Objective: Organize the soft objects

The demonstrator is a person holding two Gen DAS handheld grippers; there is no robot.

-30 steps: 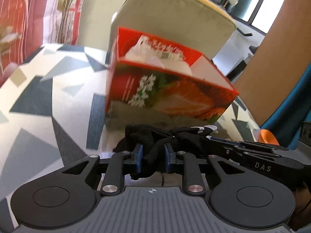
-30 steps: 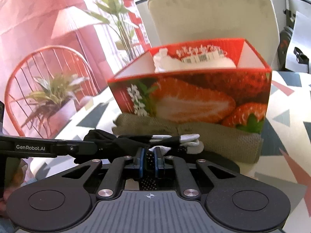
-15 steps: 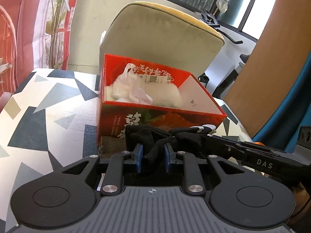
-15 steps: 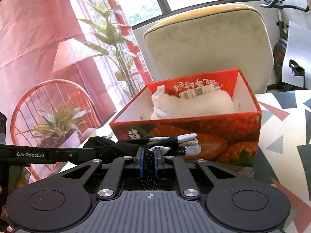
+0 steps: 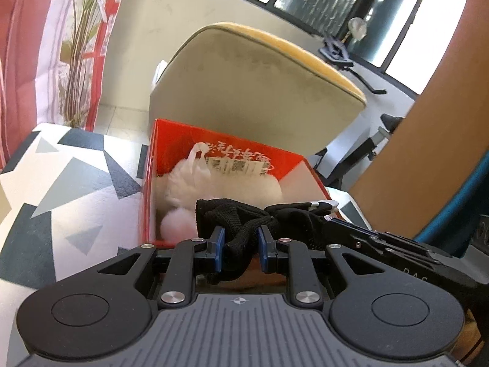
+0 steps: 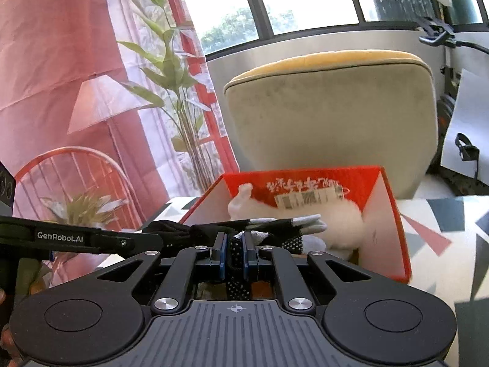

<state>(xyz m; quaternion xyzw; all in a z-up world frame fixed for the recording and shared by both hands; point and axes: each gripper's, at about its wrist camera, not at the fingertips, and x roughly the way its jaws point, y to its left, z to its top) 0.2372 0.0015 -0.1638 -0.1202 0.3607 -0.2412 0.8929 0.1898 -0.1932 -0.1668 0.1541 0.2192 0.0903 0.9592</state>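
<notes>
Black knit fabric, a glove (image 5: 244,223) with pale grey fingertips, is stretched between the two tools just above the near edge of a red box (image 5: 171,140). The left hand-held gripper (image 5: 240,249) is clamped on the bunched cuff end of the glove, its blue pads (image 5: 218,249) pressing the fabric from both sides. The right hand-held gripper (image 6: 235,252) is pinched nearly together on a dotted strip of the same glove (image 6: 275,227), whose fingers point right across the box's opening.

The red box (image 6: 394,223) stands open on a surface (image 5: 76,183) covered in a grey, black and white triangle pattern. Inside it, toward the far wall, lies a white fluffy item (image 5: 220,189) in a clear bag with a barcode label (image 5: 235,165). White lettering runs along the inside of the far wall.

Beyond the box is a beige chair back (image 5: 253,91) with a yellow top edge. A leafy plant (image 6: 171,70) and a pink printed curtain (image 6: 61,61) stand far left, with windows behind.
</notes>
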